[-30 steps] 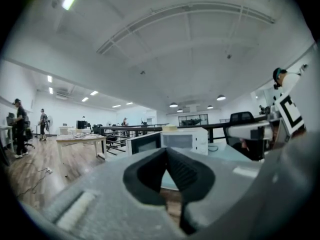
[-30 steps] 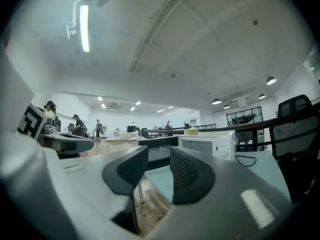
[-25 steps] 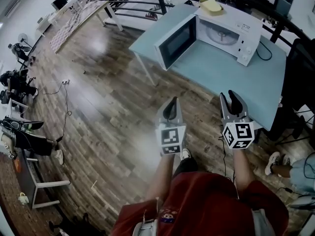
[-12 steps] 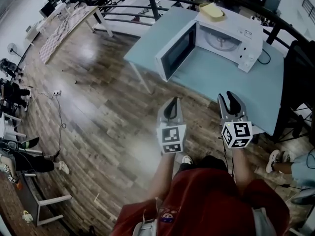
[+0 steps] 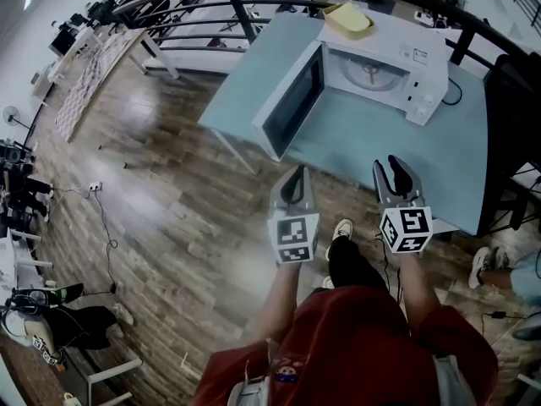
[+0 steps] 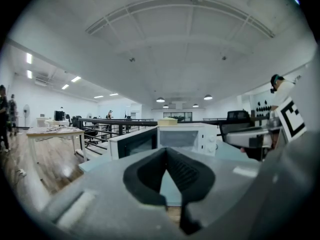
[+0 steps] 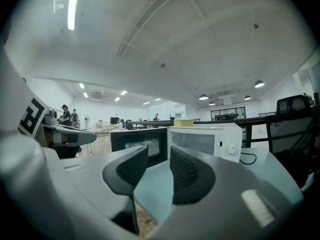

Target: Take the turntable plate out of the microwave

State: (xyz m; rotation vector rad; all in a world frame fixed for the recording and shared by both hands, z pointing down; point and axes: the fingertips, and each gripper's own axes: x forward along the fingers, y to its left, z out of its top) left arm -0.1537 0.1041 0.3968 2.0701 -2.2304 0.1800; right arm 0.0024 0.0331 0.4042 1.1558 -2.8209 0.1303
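In the head view, the turntable plate [image 5: 370, 70] is lying inside the microwave [image 5: 420, 57] at upper right. Its door [image 5: 292, 104] is standing open, jutting left over the bench [image 5: 372, 150], and a yellow item [image 5: 348, 17] is sitting on top. In the left gripper view, I am keeping the left hand-held gripper [image 5: 295, 174] clenched and empty. In the right gripper view, the right hand-held gripper [image 5: 390, 164] is hanging released, holding nothing.

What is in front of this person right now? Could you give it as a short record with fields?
Microwave: stands on a light blue table, door swung open
Turntable plate: inside the oven, not yet touched
On top: a yellow object
Left gripper: jaws shut, holding nothing
Right gripper: jaws apart, holding nothing
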